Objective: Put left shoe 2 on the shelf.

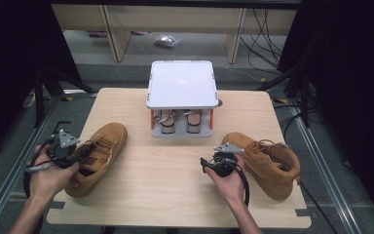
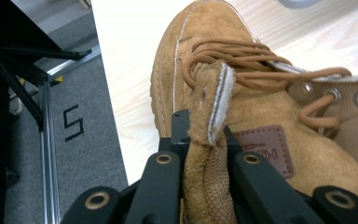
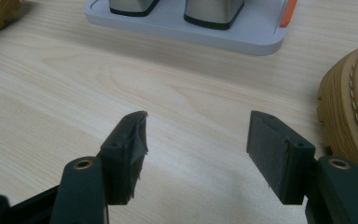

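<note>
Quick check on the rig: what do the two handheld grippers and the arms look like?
Both the left gripper and the right gripper are black, each topped by a grey three-cornered plate and trailing a black cable. Their jaws are flat black blocks on arms with brass-coloured rivets. The forearms are bare, with no sleeves in view.

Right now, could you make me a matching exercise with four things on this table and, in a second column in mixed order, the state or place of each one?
Things:
1. left gripper
2. right gripper
3. right boot
4. grey stand

States or places:
A. at the far middle of the table, a pair of small shoes under its flat top
B. jaws apart, nothing between them
C. shut on the tongue of the left boot
D. lies beside the right hand, not held

Pairs: 1-C, 2-B, 3-D, 4-A
</note>
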Demonstrator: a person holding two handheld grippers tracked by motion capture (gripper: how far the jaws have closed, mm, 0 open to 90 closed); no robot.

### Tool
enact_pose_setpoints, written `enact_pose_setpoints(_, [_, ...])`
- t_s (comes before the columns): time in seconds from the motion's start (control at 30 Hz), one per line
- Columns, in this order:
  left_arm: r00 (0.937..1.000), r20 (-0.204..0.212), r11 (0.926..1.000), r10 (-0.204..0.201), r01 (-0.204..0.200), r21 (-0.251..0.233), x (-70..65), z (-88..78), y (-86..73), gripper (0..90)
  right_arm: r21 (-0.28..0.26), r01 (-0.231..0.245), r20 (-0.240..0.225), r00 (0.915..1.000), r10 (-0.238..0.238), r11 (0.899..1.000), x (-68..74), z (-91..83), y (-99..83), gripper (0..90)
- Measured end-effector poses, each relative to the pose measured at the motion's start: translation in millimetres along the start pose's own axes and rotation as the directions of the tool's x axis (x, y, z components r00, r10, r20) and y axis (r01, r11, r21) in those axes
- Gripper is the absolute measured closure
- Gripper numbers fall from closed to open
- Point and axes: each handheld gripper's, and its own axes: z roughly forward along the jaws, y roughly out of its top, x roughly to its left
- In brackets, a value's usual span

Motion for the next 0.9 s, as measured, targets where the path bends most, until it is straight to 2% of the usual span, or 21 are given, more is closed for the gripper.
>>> enact_pose_setpoints(0.1, [0.9999,0.000,0.9996,-0.015,0.015,-0.022,-0.1,-0.5,0.8,83.8,-0.006,0.010,0.003,0.9999,-0.010,1.000,-0.5,0.5,-0.7,38.8])
enact_pose_setpoints(0.17, [1.0000,-0.003,0.9996,-0.006,0.006,-0.029,0.1,-1.6,2.1,83.8,-0.006,0.015,0.004,0.9999,-0.015,1.000,-1.0,0.5,-0.9,38.8])
enact_pose_setpoints(0.27, [1.0000,-0.008,0.9989,-0.005,0.004,-0.046,-0.4,-3.6,4.7,83.8,-0.002,0.000,0.008,1.0000,0.000,1.000,-0.3,-0.4,-0.3,38.8])
enact_pose_setpoints(0.3, [0.9999,-0.004,0.9982,-0.016,0.016,-0.058,-0.9,-3.3,5.6,83.8,-0.004,-0.021,0.007,0.9998,0.021,1.000,1.2,-0.4,-0.6,38.9])
enact_pose_setpoints(0.4, [0.9998,-0.011,0.9973,-0.017,0.017,-0.071,-1.0,-4.1,8.3,83.7,-0.017,0.019,0.015,0.9997,-0.019,1.000,-1.3,1.0,-1.3,38.9])
enact_pose_setpoints(0.57, [0.9994,-0.022,0.9937,-0.027,0.025,-0.109,-1.1,-3.7,11.8,83.7,-0.018,0.016,0.015,0.9998,-0.016,1.000,-1.4,0.8,-1.5,39.0])
enact_pose_setpoints(0.6, [0.9995,-0.021,0.9934,-0.025,0.022,-0.113,-0.7,-3.5,12.1,83.7,-0.010,-0.005,0.008,1.0000,0.005,1.000,-0.3,-0.4,-1.0,39.0])
enact_pose_setpoints(0.63, [0.9990,-0.020,0.9915,-0.040,0.037,-0.125,-1.1,-3.0,12.8,83.7,-0.004,-0.012,-0.001,0.9999,0.012,1.000,0.1,-0.1,-0.9,39.0])
enact_pose_setpoints(0.73, [0.9986,-0.027,0.9893,-0.045,0.041,-0.140,-0.7,-3.0,15.5,83.7,-0.001,-0.022,0.012,0.9997,0.022,1.000,1.5,-1.1,-1.0,39.0])
enact_pose_setpoints(0.9, [0.9985,-0.026,0.9870,-0.048,0.044,-0.155,0.9,-2.2,20.6,83.8,-0.006,0.002,0.010,0.9999,-0.002,1.000,-0.5,-1.0,-1.1,38.9])
